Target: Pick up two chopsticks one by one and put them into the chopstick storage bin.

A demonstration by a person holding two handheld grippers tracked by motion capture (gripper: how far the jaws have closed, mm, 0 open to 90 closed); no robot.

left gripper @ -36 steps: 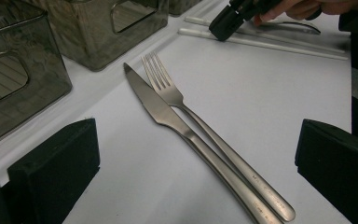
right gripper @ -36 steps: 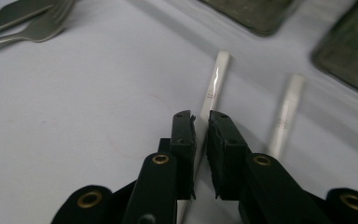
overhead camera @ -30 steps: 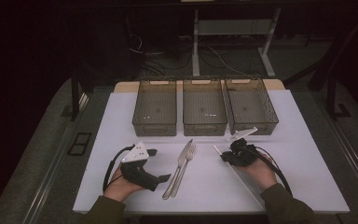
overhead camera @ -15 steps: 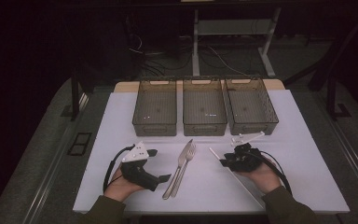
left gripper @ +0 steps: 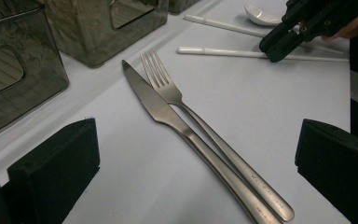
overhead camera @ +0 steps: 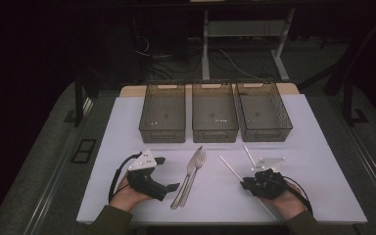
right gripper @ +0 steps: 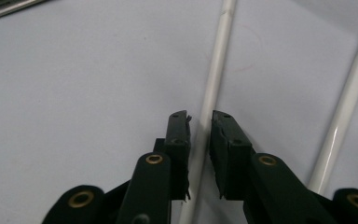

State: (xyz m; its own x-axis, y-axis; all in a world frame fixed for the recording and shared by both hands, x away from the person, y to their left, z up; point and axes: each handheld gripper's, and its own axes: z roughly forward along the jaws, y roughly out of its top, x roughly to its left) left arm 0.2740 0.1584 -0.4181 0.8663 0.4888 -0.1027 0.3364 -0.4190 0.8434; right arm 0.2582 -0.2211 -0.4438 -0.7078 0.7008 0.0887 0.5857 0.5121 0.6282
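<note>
Right gripper view: the right gripper point(right gripper: 199, 122) has just been closing, its narrow jaws straddling a thin white chopstick point(right gripper: 217, 70). It looks light, stiff and slippery; grip mid-length. The left gripper point(left gripper: 196, 154) rests wide open.

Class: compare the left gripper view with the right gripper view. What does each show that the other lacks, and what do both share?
Left gripper view: the knife blade, fork tines, grey bins and a white spoon. Right gripper view: a close look at the right gripper, whose jaws have just been closing with a chopstick between them. Both: that chopstick and the white table.
</note>
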